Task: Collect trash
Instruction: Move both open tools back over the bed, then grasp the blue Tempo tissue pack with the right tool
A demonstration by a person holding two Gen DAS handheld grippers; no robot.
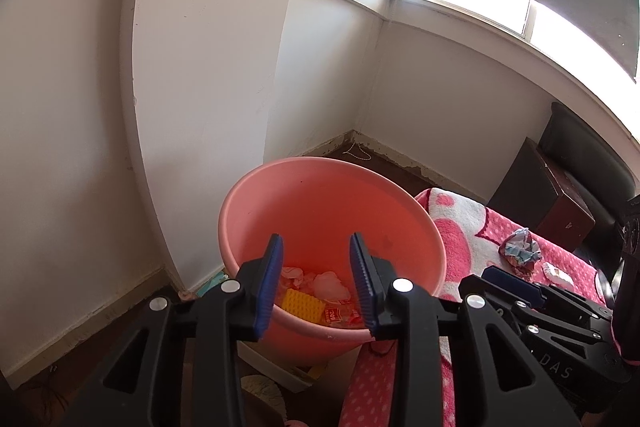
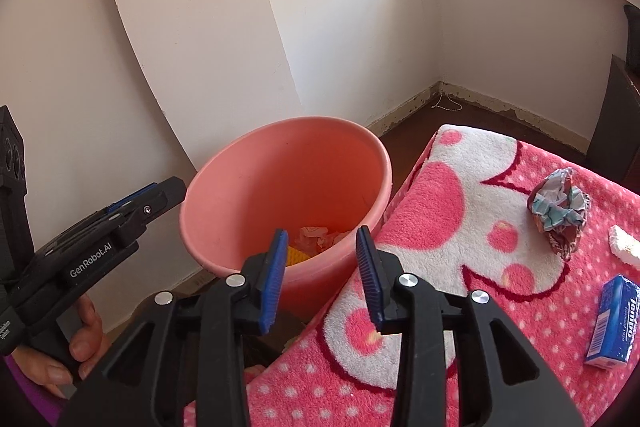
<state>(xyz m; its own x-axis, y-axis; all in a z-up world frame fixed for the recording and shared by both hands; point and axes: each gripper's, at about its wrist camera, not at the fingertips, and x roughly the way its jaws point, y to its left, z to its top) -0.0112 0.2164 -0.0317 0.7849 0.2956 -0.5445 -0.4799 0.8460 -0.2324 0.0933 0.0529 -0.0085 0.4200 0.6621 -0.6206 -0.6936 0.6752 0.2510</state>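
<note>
Both blue ribbed fingers [image 1: 272, 283] of the left gripper [image 1: 316, 285] stand apart in the left wrist view, and nothing is between them. They hang above the near rim of the round pink plastic bucket [image 1: 320, 203], which stands on the dark floor beside a white wall [image 1: 200, 67]. On the bottom of the bucket lie a yellow studded plastic plate [image 1: 303, 304], some crumpled whitish wrappers [image 1: 330, 285] and a small red-and-white packet [image 1: 334, 315]. To the right of the bucket is a surface covered with a pink and white fleece blanket with dots [image 1: 460, 239]. A crumpled ball of printed paper [image 1: 520, 253] lies on the blanket, far right, and a small white piece [image 1: 557, 273] lies just beside it. The right gripper [image 1: 508, 283] shows from the side at the right, over the blanket; I cannot tell from this view how its jaws stand.

In the right wrist view the fingers [image 2: 274, 279] of the right gripper [image 2: 322, 279] are also apart and empty, over the near edge of the bucket [image 2: 280, 167] and the left border of the blanket [image 2: 440, 207]. The paper ball [image 2: 560, 211] rests on the blanket at the far right, with the white piece [image 2: 622, 245] near it and a blue cardboard box with white letters [image 2: 612, 321] nearer, at the right edge. At the left, a hand [image 2: 86, 339] holds the left gripper [image 2: 160, 197], which points at the bucket rim.
</note>
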